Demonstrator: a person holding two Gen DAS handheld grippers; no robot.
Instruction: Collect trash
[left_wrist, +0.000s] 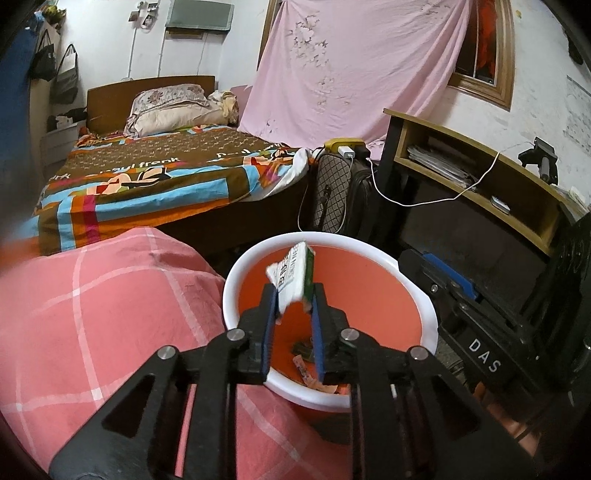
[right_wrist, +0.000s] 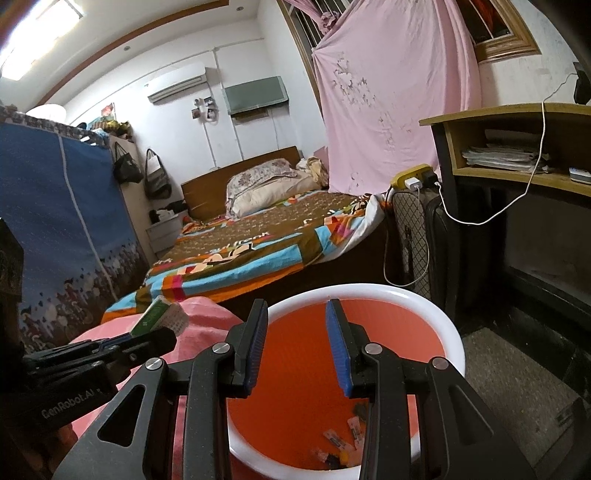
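My left gripper (left_wrist: 293, 291) is shut on a crumpled white and green paper carton (left_wrist: 295, 269), pinched near its lower end between the blue pads. It holds the carton over the orange bin with a white rim (left_wrist: 236, 273). Several small wrappers (left_wrist: 308, 373) lie on the bin's bottom. In the right wrist view the same carton (right_wrist: 160, 315) and left gripper (right_wrist: 147, 336) show at the left, beside the bin (right_wrist: 456, 343). My right gripper (right_wrist: 295, 308) hovers over the bin's inside, open, with nothing between its pads. It also shows beside the bin's right rim as the right gripper (left_wrist: 454, 280).
A pink checked cloth (left_wrist: 110, 314) covers something bulky left of the bin. Behind stand a bed with a patterned cover (left_wrist: 166, 177), a quilted suitcase (left_wrist: 332, 192) with a charger and white cable, and a wooden desk shelf (left_wrist: 480, 166). A blue fabric wardrobe (right_wrist: 66, 229) is far left.
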